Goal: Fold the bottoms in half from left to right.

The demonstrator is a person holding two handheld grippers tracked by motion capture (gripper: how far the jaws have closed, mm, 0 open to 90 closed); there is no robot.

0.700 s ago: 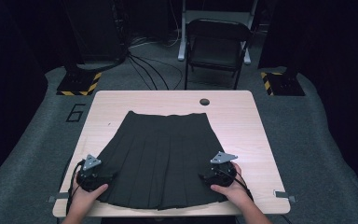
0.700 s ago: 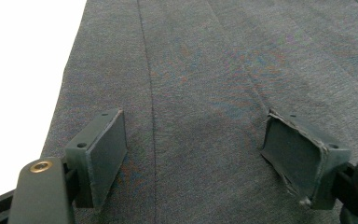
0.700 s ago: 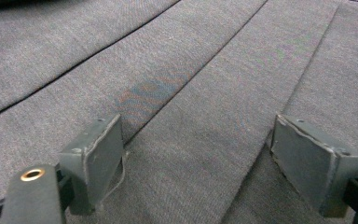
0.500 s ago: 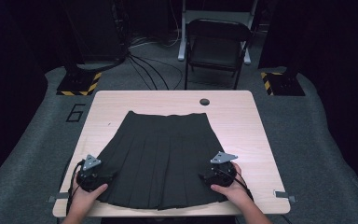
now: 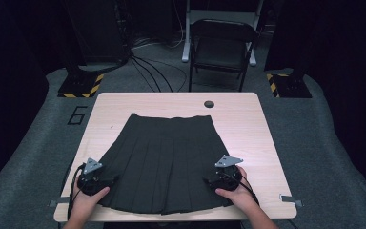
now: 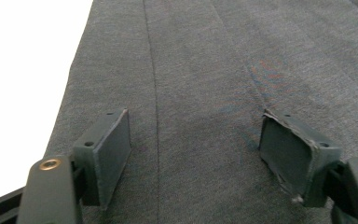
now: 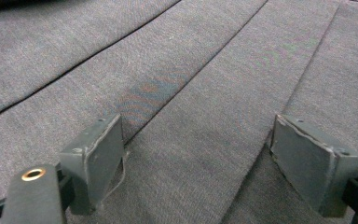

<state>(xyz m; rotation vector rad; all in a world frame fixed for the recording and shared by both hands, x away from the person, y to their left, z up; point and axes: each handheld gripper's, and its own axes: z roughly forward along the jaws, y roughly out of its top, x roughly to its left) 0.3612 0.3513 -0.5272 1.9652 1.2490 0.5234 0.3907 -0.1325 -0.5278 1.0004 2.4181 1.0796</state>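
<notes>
While the dark pleated skirt (image 5: 164, 164) is lying flat on the desk (image 5: 248, 124), waistband at the far side and hem along the near edge, the person is resting the left tool (image 5: 95, 179) and right tool (image 5: 225, 176) on its two near corners. Both are standing spread, pinching nothing, cloth lying beneath the pads. I'd say the grasp is only being lined up; next, each needs closing on the hem.

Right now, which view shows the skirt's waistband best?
The high view: the whole dark pleated skirt lies flat on the table, its waistband along the far edge. The left gripper view gives a side edge of the fabric against the tabletop; the right gripper view gives pleats close up between open jaws.
</notes>
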